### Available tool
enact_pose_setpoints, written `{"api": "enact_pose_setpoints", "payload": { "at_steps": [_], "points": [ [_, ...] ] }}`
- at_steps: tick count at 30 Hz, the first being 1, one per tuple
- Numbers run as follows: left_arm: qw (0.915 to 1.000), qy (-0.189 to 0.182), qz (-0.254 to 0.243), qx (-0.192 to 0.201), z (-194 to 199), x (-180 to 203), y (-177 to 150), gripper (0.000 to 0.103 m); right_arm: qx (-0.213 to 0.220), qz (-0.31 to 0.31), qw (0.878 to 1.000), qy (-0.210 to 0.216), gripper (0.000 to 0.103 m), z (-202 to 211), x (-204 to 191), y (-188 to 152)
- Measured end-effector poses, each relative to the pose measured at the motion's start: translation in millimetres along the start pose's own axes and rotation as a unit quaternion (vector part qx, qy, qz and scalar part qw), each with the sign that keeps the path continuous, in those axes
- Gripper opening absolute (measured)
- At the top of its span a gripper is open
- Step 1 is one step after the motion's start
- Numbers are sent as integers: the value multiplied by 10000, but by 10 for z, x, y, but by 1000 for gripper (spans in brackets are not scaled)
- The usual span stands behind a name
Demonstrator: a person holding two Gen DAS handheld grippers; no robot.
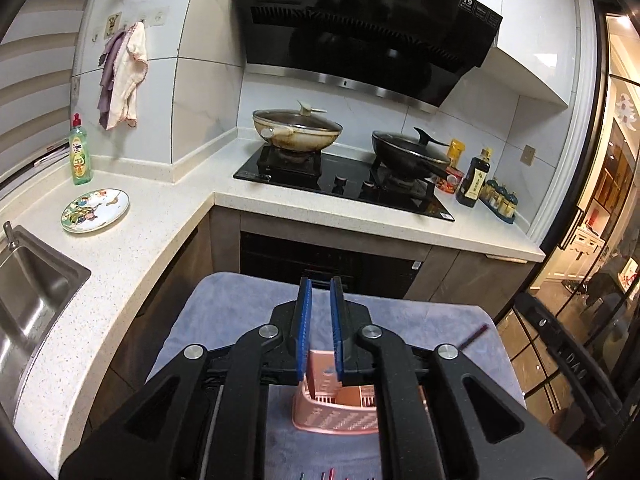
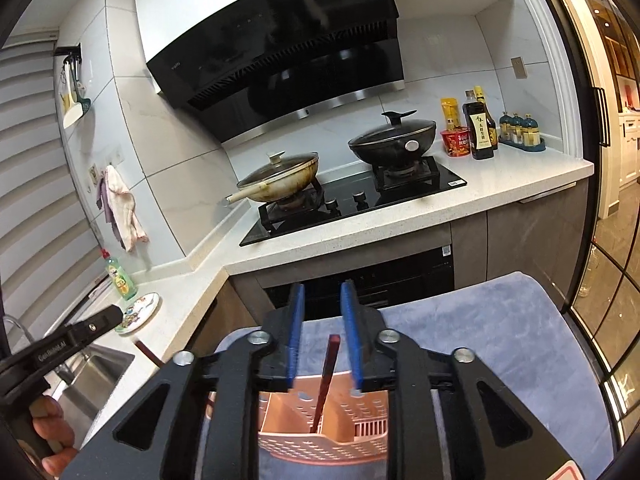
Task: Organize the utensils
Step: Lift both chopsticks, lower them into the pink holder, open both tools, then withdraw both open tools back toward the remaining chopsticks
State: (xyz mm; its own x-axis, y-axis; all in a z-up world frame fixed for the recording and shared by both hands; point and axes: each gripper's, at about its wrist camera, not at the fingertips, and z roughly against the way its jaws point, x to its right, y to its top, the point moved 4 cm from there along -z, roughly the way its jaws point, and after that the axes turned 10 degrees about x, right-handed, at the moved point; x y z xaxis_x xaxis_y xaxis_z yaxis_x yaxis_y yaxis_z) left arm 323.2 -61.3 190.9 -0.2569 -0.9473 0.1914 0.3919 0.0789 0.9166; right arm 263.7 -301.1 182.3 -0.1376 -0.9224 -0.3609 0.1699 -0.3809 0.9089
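Right gripper [image 2: 322, 300] apart, chopstick [image 2: 326, 376] in caddy [image 2: 320, 440], only rt view

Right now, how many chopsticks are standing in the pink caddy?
1 dark chopstick stands in the caddy's left compartment, leaning up between the right gripper's jaws. The gripper hides part of the caddy, so more may be unseen.

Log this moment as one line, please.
left gripper: open | right gripper: open, straddling chopstick | chopstick: standing in pink utensil caddy | pink utensil caddy: on towel
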Motion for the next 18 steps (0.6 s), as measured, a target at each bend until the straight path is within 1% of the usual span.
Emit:
{"api": "enact_pose_setpoints", "payload": {
  "at_steps": [1,3,5,6,9,10,13,14,16,17,18],
  "points": [
    [10000,-36,9,-16,38,-4,-6,18,39,-22,10000,25,34,54,1,27],
    [10000,-65,13,16,129,-19,-8,33,134,-8,9999,82,36,211,-20,84],
    [9999,-106,-9,87,249,-21,-7,41,205,3,9997,119,38,387,-37,127],
    [9998,-119,-47,120,342,-18,-17,47,221,-10,9996,156,39,477,-41,137],
    [9996,-128,-188,177,578,-11,-83,57,224,-11,9994,249,44,738,-52,128],
    [9995,-116,-242,179,659,-12,-117,60,210,5,9994,273,45,821,-53,110],
    [9992,-146,-331,167,919,-38,-274,65,124,78,9993,331,46,1108,-36,-26],
    [9991,-137,-366,145,989,-51,-338,69,57,123,9994,331,46,1215,-26,-101],
    [9989,-56,-445,103,1143,-91,-505,75,-33,224,9994,274,46,1373,-3,-239],
    [9988,-15,-474,80,1202,-113,-589,79,-96,315,9992,218,46,1475,19,-342],
    [9987,40,-509,14,1262,-145,-704,81,-143,399,9990,156,46,1544,35,-423]
  ]
}}
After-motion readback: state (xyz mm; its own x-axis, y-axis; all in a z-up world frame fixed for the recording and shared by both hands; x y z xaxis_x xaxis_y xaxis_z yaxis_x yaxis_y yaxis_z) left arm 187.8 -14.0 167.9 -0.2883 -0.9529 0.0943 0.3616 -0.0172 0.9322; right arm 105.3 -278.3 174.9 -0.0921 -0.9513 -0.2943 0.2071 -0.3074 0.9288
